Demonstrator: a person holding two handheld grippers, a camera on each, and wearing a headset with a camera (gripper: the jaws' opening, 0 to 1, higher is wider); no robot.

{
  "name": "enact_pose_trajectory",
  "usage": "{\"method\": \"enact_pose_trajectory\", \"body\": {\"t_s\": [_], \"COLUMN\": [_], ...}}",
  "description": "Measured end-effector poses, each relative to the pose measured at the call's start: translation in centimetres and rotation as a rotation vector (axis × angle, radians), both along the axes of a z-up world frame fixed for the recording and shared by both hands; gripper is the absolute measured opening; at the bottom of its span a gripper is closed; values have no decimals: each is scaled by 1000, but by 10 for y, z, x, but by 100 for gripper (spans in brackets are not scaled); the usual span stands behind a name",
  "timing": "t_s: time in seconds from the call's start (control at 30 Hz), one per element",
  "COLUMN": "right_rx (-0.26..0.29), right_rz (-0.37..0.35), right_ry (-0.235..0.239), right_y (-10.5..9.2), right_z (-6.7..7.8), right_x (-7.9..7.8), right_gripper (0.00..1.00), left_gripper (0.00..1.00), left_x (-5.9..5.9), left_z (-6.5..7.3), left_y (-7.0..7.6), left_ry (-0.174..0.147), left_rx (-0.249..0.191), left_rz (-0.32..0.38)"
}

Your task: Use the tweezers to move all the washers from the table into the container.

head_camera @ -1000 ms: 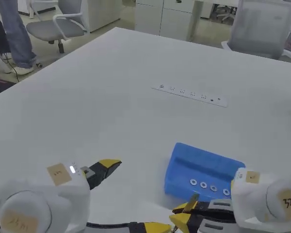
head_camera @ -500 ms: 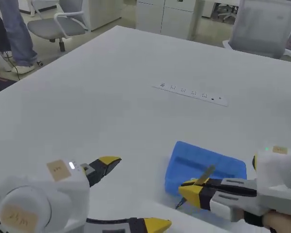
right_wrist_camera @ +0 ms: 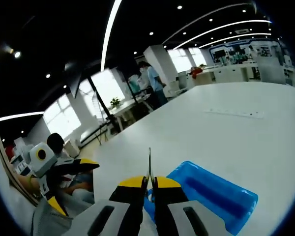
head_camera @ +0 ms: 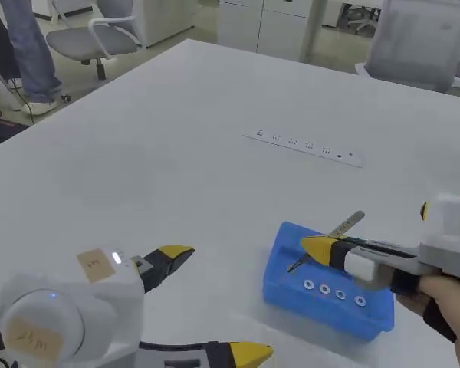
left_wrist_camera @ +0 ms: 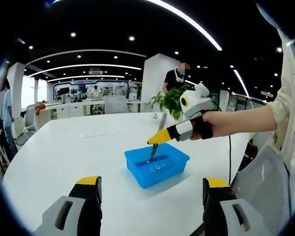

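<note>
Since 0.5 s ago right gripper (head_camera: 313, 247) has lifted off the near side of the container (head_camera: 322, 313) and now sits over its far half; 1.0 s ago it was lower again, off the near edge. Left gripper (head_camera: 211, 304) unchanged, left of the container and nearer the person, jaws wide apart, nothing between them

Right gripper jaws are pressed together on the tweezers (head_camera: 346, 224), which pass through them at a slant: handle end up past the container's far edge, tips low inside the container. Contact with the floor cannot be told. Right hand (head_camera: 445, 303) comes in from the right of the container, gripper pointing left across it

4 washers (head_camera: 325, 289) lie in a row on the container floor by its near wall, apart from the tweezer tips

Left gripper view adds the side profile: forearm stretched out about level, dark strap at the wrist, tweezers angled steeply down into the container. Right gripper view adds the closed jaws seen from behind, thin tweezer blades rising between them, and the left gripper off to the left of the container. Head view adds a power strip (head_camera: 307, 146) on the table (head_camera: 138, 153), well beyond the container
</note>
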State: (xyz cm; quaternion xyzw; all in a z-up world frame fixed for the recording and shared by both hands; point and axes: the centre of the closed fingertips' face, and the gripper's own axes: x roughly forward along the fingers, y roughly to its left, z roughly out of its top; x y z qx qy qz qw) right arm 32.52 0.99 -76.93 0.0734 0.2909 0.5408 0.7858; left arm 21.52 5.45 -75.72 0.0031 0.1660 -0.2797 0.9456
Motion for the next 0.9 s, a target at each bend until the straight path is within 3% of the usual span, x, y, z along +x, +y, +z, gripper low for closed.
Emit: {"method": "enact_pose_trajectory", "body": {"t_s": [0.13, 0.33, 0.57, 0.8, 0.87, 0.9], "right_rx": [-55, -118, -197, -282, -293, -292], "right_rz": [-15, -7, 25, 56, 71, 82], "right_ry": [-4, -8, -59, -146, -159, -168], "right_y": [2, 6, 10, 4, 5, 4], "right_z": [-16, -36, -53, -58, -59, -59], "right_x": [11, 16, 14, 22, 20, 21], "right_gripper": [3, 3, 3, 3, 4, 4], "left_gripper": [86, 86, 83, 75, 70, 68], "left_x": [0, 2, 2, 2, 1, 1], "left_z": [1, 9, 12, 18, 18, 18], "left_y": [0, 5, 8, 6, 2, 2], "left_ry": [2, -10, -1, 29, 59, 62], "left_rx": [-13, -82, -107, -168, -201, -190], "left_rz": [3, 28, 35, 8, -18, -38]}}
